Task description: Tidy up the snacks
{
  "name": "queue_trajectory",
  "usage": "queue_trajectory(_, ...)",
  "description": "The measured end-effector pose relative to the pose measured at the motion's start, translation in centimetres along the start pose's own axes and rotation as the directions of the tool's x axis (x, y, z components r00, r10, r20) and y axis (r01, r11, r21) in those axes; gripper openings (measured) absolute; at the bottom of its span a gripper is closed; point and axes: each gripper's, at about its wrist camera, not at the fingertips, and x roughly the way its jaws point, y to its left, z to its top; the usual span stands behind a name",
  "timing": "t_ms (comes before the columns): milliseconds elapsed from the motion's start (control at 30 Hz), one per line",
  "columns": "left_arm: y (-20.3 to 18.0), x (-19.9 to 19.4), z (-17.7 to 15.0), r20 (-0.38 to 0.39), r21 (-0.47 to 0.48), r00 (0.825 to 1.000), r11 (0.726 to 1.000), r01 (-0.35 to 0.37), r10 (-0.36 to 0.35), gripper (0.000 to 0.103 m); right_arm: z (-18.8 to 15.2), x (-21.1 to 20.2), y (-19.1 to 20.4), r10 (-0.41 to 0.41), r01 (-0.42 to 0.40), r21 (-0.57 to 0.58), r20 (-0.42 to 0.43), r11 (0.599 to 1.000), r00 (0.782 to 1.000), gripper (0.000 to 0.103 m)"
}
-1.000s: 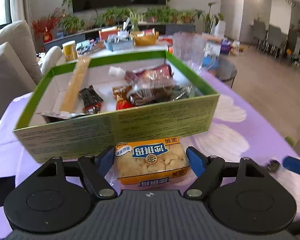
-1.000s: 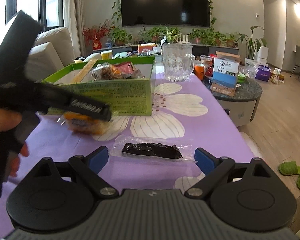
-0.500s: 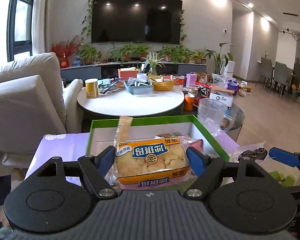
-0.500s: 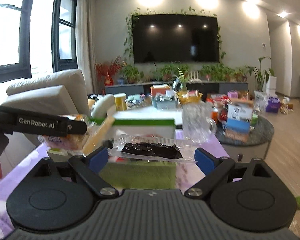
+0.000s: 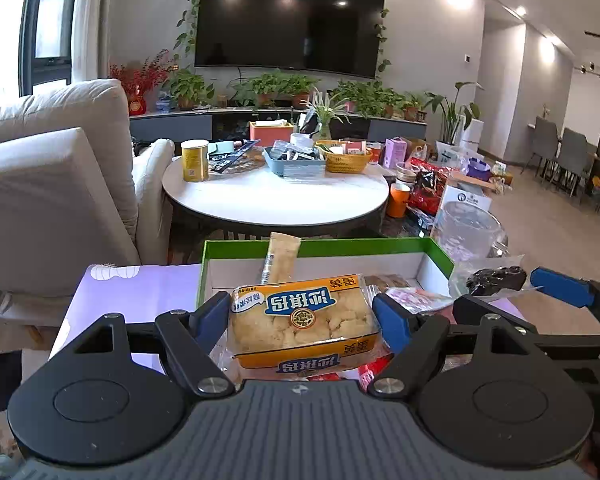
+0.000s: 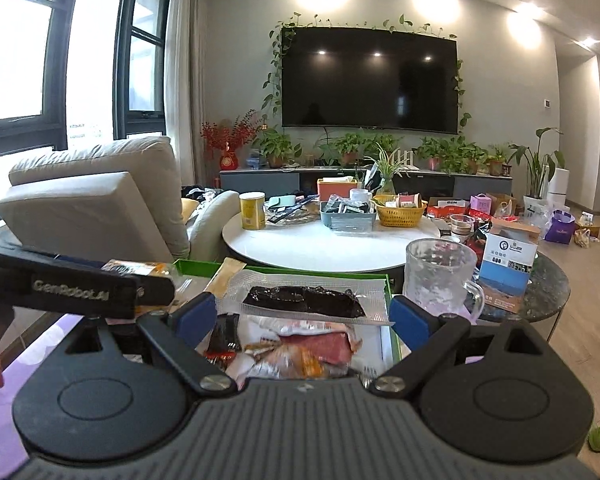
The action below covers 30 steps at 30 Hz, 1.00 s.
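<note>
Two snacks are held above the green box (image 5: 320,246), one in each gripper. An orange packet (image 5: 304,322) is clamped crosswise in the left gripper (image 5: 302,316), its long axis running from pad to pad and its print upside down. A clear pouch of dark filling (image 6: 306,300) is pinched by its ends in the right gripper (image 6: 304,314), lying level and crosswise. Farther off, a glass mug (image 6: 440,276) is seen beside the box.

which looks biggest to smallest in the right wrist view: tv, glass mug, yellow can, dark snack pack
1. tv
2. dark snack pack, though it is nearest the camera
3. glass mug
4. yellow can, farther away
</note>
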Motion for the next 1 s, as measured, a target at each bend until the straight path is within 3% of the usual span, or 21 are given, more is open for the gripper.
queue_trajectory(267, 0.7, 1.3, 0.0, 0.028, -0.023, 0.999, 1.000, 0.017, -0.016, 0.076, -0.6, 2.5, -0.1, -0.010, 0.013, 0.067, -0.043, 0.998, 0.999, 0.055)
queue_trajectory(467, 0.3, 1.5, -0.8, 0.048, -0.043, 0.998, 0.998, 0.048, -0.045, 0.077, -2.7, 3.2, -1.9, 0.000, 0.048, 0.296, -0.163, 0.954, 0.987, 0.055)
queue_trajectory(567, -0.1, 1.5, -0.9, 0.028, -0.034, 0.998, 0.998, 0.056, -0.055, 0.077, -2.9, 2.0, -1.9, 0.007, 0.036, 0.262, -0.161, 0.964, 0.987, 0.055)
queue_trajectory(700, -0.1, 1.3, -1.8, 0.003, -0.056, 0.997, 0.995, 0.078, -0.078, 0.077, -3.8, 0.3, -0.2, -0.014, 0.029, 0.125, -0.122, 0.992, 0.992, 0.055)
queue_trajectory(767, 0.0, 1.1, -2.5, -0.014, -0.067, 0.996, 0.994, 0.083, -0.084, 0.077, -4.3, -0.7, -0.1, -0.017, 0.028, 0.124, -0.093, 0.992, 0.996, 0.055)
queue_trajectory(900, 0.6, 0.7, -3.8, -0.054, -0.100, 0.994, 0.991, 0.092, -0.098, 0.077, -4.3, -2.0, 0.2, -0.016, 0.022, 0.059, -0.096, 0.998, 0.995, 0.055)
queue_trajectory(1000, 0.9, 0.3, -4.6, -0.073, -0.120, 0.992, 0.989, 0.090, -0.099, 0.076, -4.3, -2.7, -0.1, -0.004, 0.013, 0.077, -0.123, 0.997, 0.992, 0.055)
